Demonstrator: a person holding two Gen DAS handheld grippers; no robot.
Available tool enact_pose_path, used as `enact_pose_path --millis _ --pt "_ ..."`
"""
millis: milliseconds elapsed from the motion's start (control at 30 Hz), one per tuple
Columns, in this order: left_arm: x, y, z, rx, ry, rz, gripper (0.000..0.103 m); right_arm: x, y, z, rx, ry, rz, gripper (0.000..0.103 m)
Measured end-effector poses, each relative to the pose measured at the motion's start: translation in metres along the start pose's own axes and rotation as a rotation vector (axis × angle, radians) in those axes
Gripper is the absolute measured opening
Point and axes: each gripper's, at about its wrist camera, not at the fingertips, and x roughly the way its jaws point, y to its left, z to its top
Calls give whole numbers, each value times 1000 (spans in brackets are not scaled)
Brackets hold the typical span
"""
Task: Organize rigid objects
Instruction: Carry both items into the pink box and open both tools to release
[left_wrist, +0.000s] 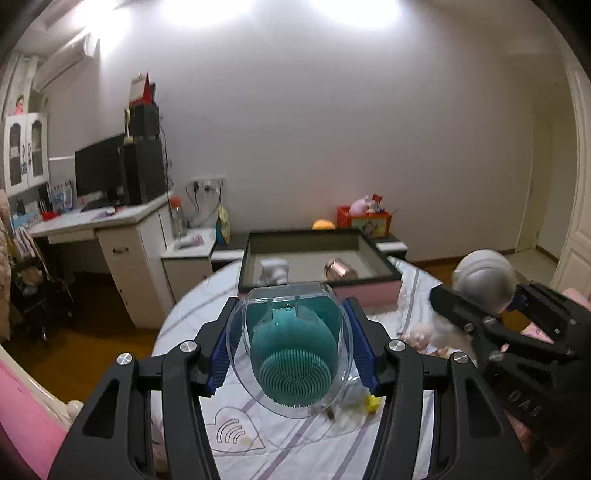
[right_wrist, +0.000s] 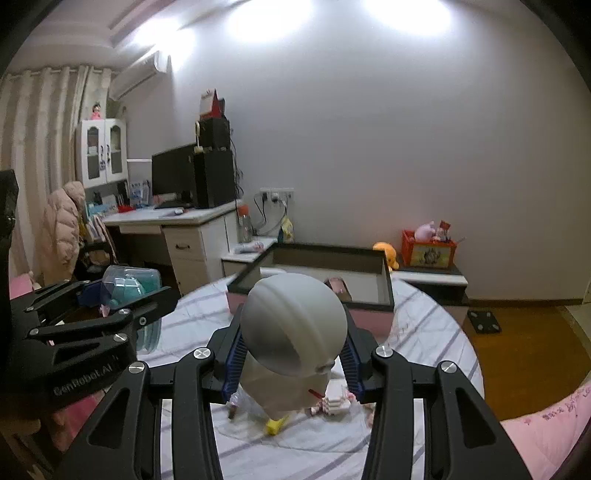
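My left gripper (left_wrist: 291, 347) is clamped on the clear case with the teal brush (left_wrist: 291, 354), and my right gripper (right_wrist: 291, 350) is closed around the grey rounded device (right_wrist: 293, 325); both hang above the bed (right_wrist: 424, 332). This looks like the carry step. Next I judge each must travel over the near rim of the black-rimmed box (right_wrist: 384, 284) at the bed's far edge, then be lowered clear of the items inside.

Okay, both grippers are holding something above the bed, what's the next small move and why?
Probably carry the left gripper forward to the box and release there. It is shut on the brush case, the open box lies straight ahead, and items already sit inside. The right gripper holds the gray egg.
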Motion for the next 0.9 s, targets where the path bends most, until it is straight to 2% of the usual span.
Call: enact_pose_path --millis 233,467,667,800,900 --pt "-8 -6 19 13 -41 -17 57 -4 2 15 -14 -25 10 46" --pt "36 -7 53 22 -38 -63 57 30 -14 46 -31 -19 7 46" --pt "117 3 96 27 8 -68 57 102 -39 79 -35 49 42 46" --pt "183 15 112 14 79 -55 57 163 -59 89 -16 124 52 45" --pt "234 21 115 9 160 -70 57 211 -74 89 -20 196 32 45"
